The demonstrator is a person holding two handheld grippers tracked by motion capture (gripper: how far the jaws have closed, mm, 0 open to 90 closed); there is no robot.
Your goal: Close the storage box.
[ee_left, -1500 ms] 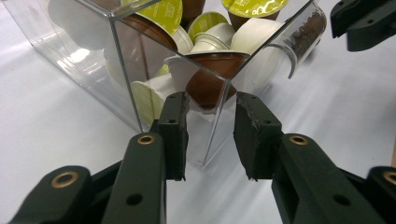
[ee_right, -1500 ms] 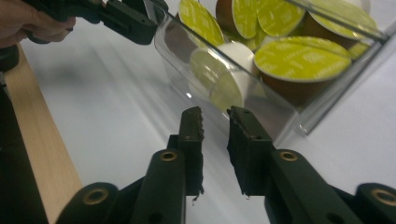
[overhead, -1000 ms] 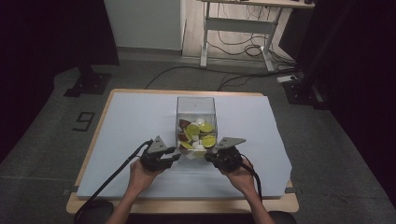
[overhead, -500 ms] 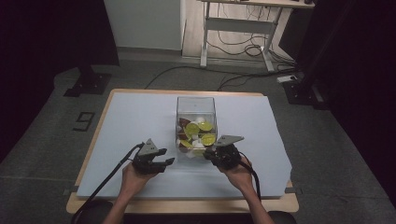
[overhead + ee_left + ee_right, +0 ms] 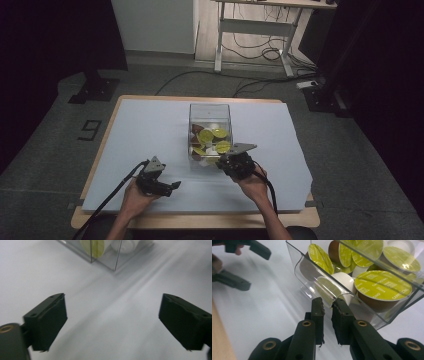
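Note:
A clear plastic box (image 5: 210, 105) stands mid-table, holding several coffee capsules (image 5: 206, 136) with yellow-green lids, some brown, some white. My right gripper (image 5: 220, 161) is at the box's near right corner. In the right gripper view its jaws (image 5: 327, 306) are shut on the thin curved front wall of the box (image 5: 312, 272), close to a large green-lidded capsule (image 5: 383, 285). My left gripper (image 5: 172, 187) sits low over the table, left of the box and apart from it. Its jaws (image 5: 112, 325) have just been opening and stand wide with nothing between them.
A pale sheet (image 5: 150, 130) covers the wooden table (image 5: 200, 220). The box's corner (image 5: 105, 255) lies ahead of the left jaws. The left gripper (image 5: 258, 270) shows at the far left of the right gripper view. A desk frame and floor cables lie beyond the table.
The left gripper has drawn away from the box, leftward and toward the table's front edge, and its jaws have spread open. The right gripper has stayed at the box.

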